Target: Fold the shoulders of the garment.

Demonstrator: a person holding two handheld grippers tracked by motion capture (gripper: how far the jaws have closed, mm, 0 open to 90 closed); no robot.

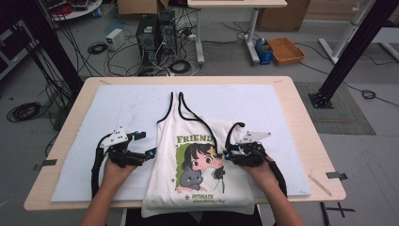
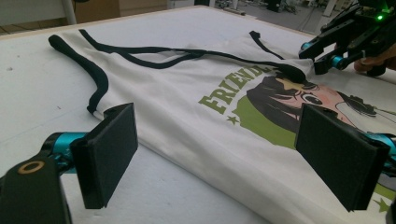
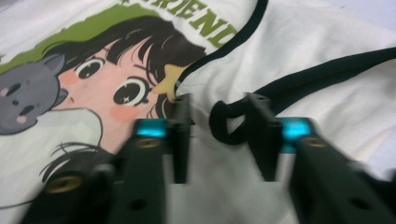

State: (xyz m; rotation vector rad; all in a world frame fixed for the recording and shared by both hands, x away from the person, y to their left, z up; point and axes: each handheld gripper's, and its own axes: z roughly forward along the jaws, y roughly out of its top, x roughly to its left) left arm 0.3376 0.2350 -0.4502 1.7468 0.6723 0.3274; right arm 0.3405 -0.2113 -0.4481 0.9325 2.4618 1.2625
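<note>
One white tank top [image 1: 197,165] is being spread at the lower centre of the frame on the white mat [image 1: 117,108]. Two grippers are being held at its edges: the left gripper [image 1: 149,153] wide open, empty; the right gripper [image 1: 226,154] half open, its black strap [image 3: 229,116] lying loose between the jaws.

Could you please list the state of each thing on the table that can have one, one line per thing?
Tank top: lies flat, print side up, its right side folded over the print, hem over the table edge.
Black strap: looped, lying between the right gripper's pads, not pinched.
Left gripper: open, at the top's left edge.
Right gripper: partly open over the folded strap.
</note>
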